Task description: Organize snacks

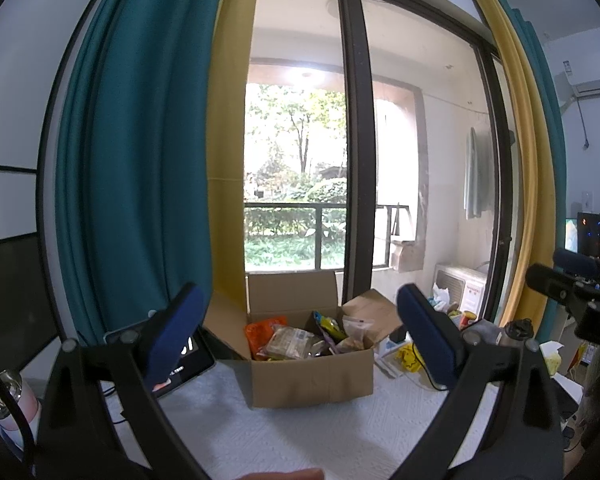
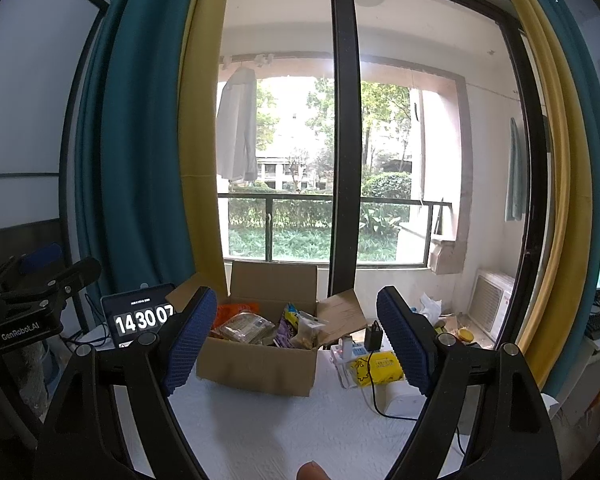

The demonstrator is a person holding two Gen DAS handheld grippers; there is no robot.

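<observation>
An open cardboard box (image 1: 312, 376) stands on the white table, flaps up; it also shows in the right wrist view (image 2: 260, 368). Inside lie several snack packets: an orange bag (image 1: 264, 330), a clear pack of brown biscuits (image 1: 294, 344), a purple-yellow bag (image 1: 330, 326) and a clear bag of nuts (image 1: 356, 332). My left gripper (image 1: 300, 336) is open and empty, held short of the box. My right gripper (image 2: 296, 340) is open and empty, also short of the box. The right gripper shows at the right edge of the left wrist view (image 1: 572, 288).
A tablet (image 2: 140, 320) showing a clock stands left of the box. A power strip with a charger (image 2: 360, 350), a yellow tissue pack (image 2: 380, 368) and a white device (image 2: 400, 398) lie right of it. Curtains and a glass door stand behind. A pink-white bottle (image 1: 8, 408) is at the left.
</observation>
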